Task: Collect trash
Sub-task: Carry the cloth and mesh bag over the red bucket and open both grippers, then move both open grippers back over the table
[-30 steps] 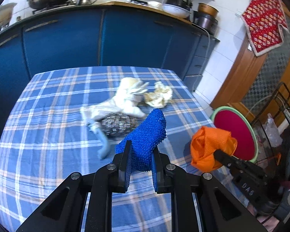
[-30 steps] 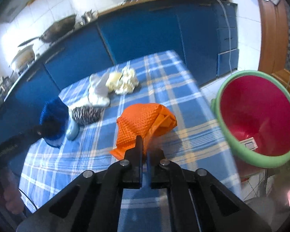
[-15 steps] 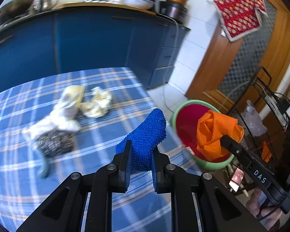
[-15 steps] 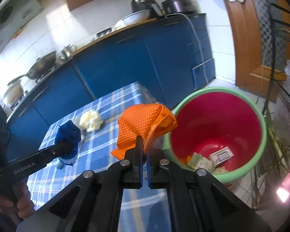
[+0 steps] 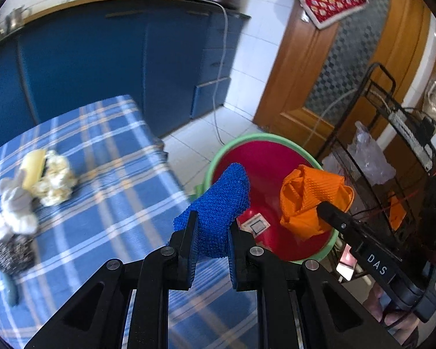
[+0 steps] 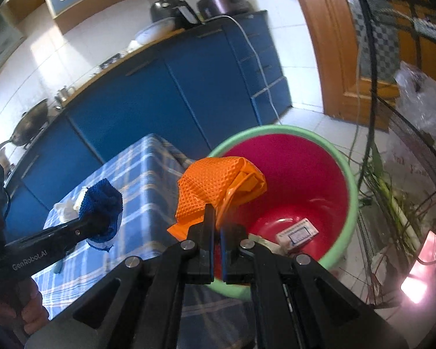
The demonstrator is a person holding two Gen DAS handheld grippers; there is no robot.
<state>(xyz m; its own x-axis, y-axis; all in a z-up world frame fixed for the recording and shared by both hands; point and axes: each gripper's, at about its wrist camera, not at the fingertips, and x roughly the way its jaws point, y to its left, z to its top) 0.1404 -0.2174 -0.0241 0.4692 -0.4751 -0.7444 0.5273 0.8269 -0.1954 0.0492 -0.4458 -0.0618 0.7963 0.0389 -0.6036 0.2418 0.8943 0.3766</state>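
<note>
**A:** So where's the trash being held right now? Two cloths can be seen.

**B:** Yep. The blue cloth (image 5: 218, 203) is pinched in the left gripper (image 5: 210, 229), jaws closed narrow on its lower end. Its long axis runs from the fingers up and away, tilted to the right in the left wrist view, so the free tip is pointed at the green-rimmed red bin (image 5: 264, 139). The tip is overlapped with the bin's near-left rim in that view; whether it's actually over the opening can't be told.

**A:** And the orange one?

**B:** The orange cloth (image 6: 218, 186) is clamped in the right gripper (image 6: 216, 226), jaws almost fully closed on a thin bottom edge. It's bunched up more than long, but the bulk is stood up from the fingers and leaned forward. In the right wrist view it's seen in front of the bin's left rim (image 6: 353, 192).

**A:** Anything already in the bin?

**B:** A small printed box (image 6: 298, 234) and some scraps are seen at the bottom.

**A:** And the table?

**B:** On the blue plaid tablecloth (image 5: 101, 203), crumpled pale wads (image 5: 53, 179), white stuff (image 5: 16, 209) and a steel scourer (image 5: 13, 251) are left lying, well apart from both cloths.
</note>
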